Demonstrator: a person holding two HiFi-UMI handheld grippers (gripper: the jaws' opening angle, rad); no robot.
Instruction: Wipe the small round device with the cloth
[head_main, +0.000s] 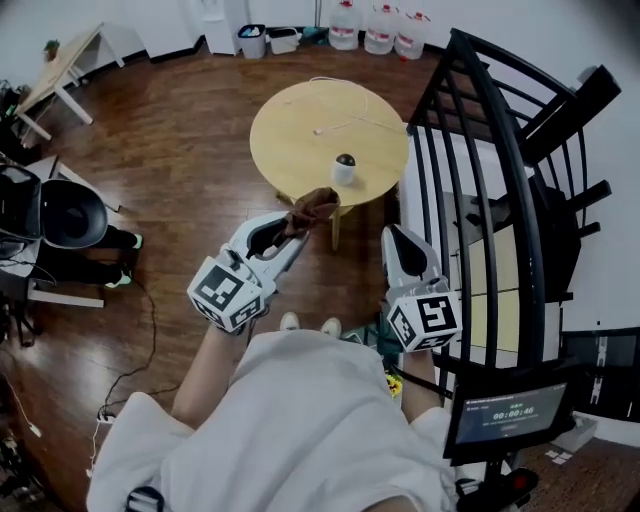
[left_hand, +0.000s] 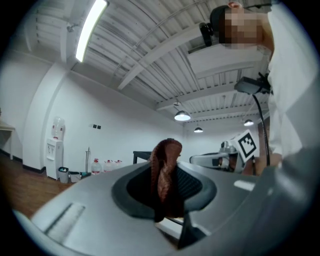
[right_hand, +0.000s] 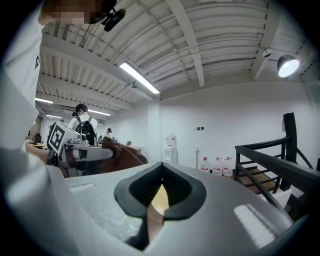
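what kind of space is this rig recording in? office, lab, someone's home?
Most likely an open-plan office or lab space, not a home. A water dispenser stands by the wall with spare water jugs. There is an office chair, and the exposed beam ceiling carries a strip light.

Round wooden table (head_main: 290, 135) on dark floor (head_main: 180, 140), small round device (head_main: 344, 168) near its front edge, white cable (head_main: 345, 122) behind it

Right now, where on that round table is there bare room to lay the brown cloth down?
The round table is bare across its left half, from the white cable down to the near rim: room for the brown cloth. The cable loops over the far part. Tightest is the near right edge, where the small round device stands, toward the black railing.
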